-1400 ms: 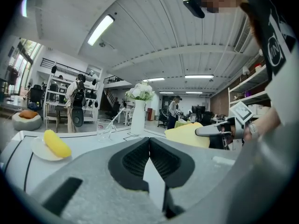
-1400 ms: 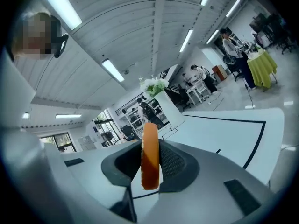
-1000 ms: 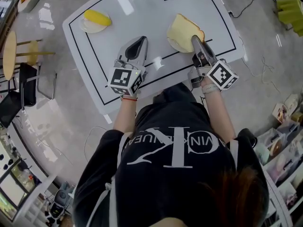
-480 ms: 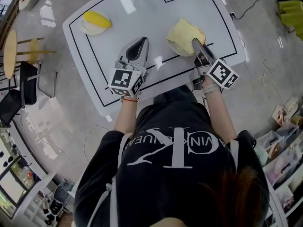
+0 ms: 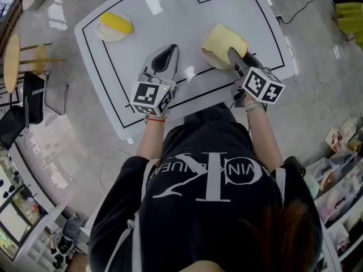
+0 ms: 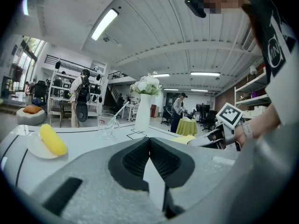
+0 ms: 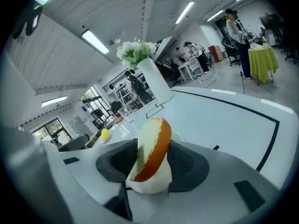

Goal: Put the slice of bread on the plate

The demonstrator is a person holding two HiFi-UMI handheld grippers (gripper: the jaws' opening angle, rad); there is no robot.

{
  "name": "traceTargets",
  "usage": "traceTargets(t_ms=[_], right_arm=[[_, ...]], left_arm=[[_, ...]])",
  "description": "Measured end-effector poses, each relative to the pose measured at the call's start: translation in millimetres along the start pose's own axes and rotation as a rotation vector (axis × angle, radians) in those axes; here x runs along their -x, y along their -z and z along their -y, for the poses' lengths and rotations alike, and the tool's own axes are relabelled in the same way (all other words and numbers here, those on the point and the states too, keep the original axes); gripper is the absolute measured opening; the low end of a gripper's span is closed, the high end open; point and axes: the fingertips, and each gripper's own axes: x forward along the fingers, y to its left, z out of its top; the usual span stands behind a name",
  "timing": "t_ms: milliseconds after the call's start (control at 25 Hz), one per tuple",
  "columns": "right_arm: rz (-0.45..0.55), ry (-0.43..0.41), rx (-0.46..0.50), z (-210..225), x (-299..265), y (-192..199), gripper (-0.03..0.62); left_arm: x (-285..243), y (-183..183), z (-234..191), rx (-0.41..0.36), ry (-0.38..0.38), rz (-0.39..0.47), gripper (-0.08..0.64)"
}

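Observation:
A slice of bread [image 5: 224, 41], pale with an orange-brown crust, lies tilted over a white plate [image 5: 207, 57] at the right of the white table. My right gripper [image 5: 232, 52] reaches onto its near edge. In the right gripper view the slice [image 7: 152, 146] stands on edge between the dark pads; the jaws have just been opening and a gap shows at the left pad. My left gripper [image 5: 169, 50] rests on the table left of the plate, its jaws [image 6: 149, 141] shut with nothing between them.
A banana [image 5: 116, 22] on a small plate sits at the table's far left. A glass [image 6: 106, 125] and a white vase of flowers [image 6: 142, 118] stand at the far edge. Black lines mark the table [image 5: 170, 16]. Chairs and shelves surround it.
The right gripper has sunk toward the plate and rolled, laying the bread flatter over it. Its jaws have spread apart. The left gripper has stayed put.

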Motion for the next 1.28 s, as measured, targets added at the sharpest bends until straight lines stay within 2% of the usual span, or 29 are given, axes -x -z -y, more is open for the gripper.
traceTargets(t_ms=[400,840,1040,1280], right_arm=[[-0.077,0.093,0.163,13,-4,4,0.242],[-0.102,0.109,0.178,13,-4,5,0.273],[-0.118,0.123,0.186,16,-1,11,0.316],[-0.102,0.122,0.206,14,7,12,0.318]], left_arm=[[0,1,-4,0.009,-0.013,-0.001,0.003],[2,0,-9,0.022,-0.019,0.006,0.003],[2,-1,-6,0.021,-0.010,0.008,0.003],[4,-2,-2,0.017,0.002,0.012,0.003]])
